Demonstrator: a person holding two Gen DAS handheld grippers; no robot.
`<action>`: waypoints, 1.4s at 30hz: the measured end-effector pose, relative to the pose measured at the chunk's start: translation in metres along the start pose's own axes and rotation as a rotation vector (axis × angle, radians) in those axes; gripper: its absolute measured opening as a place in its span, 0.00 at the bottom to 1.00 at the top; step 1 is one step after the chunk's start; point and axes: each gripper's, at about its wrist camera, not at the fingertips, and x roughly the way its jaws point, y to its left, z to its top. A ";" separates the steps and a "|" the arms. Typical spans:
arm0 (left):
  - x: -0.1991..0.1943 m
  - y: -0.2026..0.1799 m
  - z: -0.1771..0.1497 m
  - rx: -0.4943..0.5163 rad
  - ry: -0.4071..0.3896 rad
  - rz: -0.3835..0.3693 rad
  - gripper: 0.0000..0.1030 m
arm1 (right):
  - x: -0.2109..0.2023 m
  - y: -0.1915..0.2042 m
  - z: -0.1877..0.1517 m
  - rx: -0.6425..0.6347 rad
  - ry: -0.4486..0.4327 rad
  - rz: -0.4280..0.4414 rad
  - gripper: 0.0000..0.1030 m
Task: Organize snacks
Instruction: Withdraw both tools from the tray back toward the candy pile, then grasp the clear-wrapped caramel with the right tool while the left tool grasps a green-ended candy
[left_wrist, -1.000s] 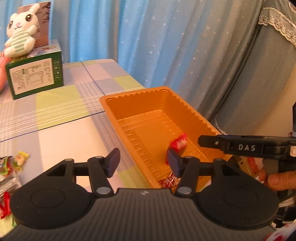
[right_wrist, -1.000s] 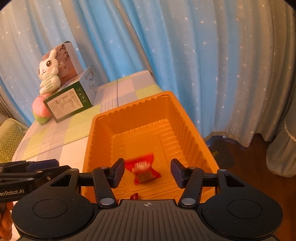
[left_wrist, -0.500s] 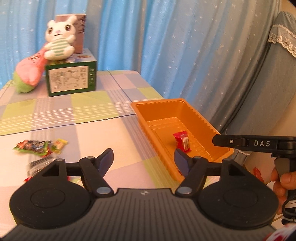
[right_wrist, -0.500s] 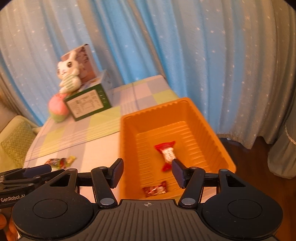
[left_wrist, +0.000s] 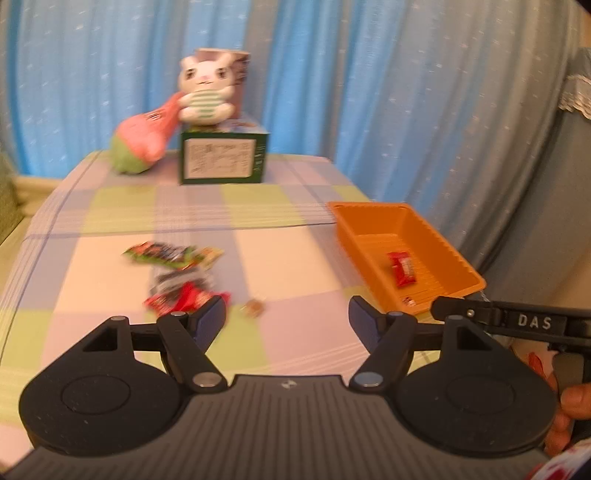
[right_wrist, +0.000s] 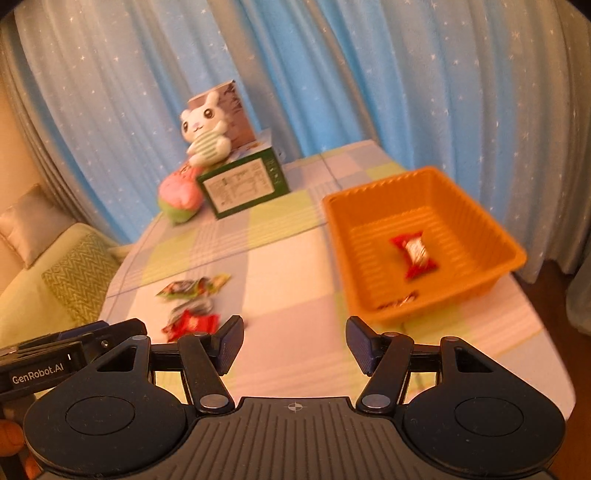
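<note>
An orange tray (left_wrist: 458, 258) (right_wrist: 476, 221) stands at the table's right edge. A red wrapped snack (left_wrist: 402, 267) (right_wrist: 416, 254) lies in it, and a smaller dark red one (right_wrist: 400, 302) lies at its near wall. A pile of loose snack packets lies on the table: a green one (left_wrist: 166, 254) (right_wrist: 192, 286), a dark one (left_wrist: 181, 278) and a red one (left_wrist: 184, 301) (right_wrist: 192, 323). A small brown candy (left_wrist: 255, 307) lies beside them. My left gripper (left_wrist: 287, 321) is open and empty above the table near the pile. My right gripper (right_wrist: 294, 345) is open and empty, left of the tray.
A green box (left_wrist: 221, 157) (right_wrist: 245, 182) with a plush rabbit (left_wrist: 205, 94) (right_wrist: 203, 134) on top and a pink-green plush (left_wrist: 142, 142) (right_wrist: 179, 197) stand at the table's far end. Blue curtains hang behind. A sofa (right_wrist: 44, 273) is to the left.
Both grippers have pulled back from the tray and swung left toward the snack pile. The red snack dropped from the right gripper now lies still in the tray.
</note>
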 end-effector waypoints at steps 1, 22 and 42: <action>-0.004 0.005 -0.005 -0.012 -0.002 0.010 0.68 | -0.001 0.004 -0.006 -0.004 -0.002 0.001 0.60; -0.023 0.067 -0.037 -0.092 -0.007 0.138 0.68 | 0.018 0.047 -0.048 -0.100 0.027 0.039 0.60; 0.070 0.091 -0.036 -0.003 0.092 0.086 0.63 | 0.114 0.045 -0.055 -0.237 0.101 0.047 0.59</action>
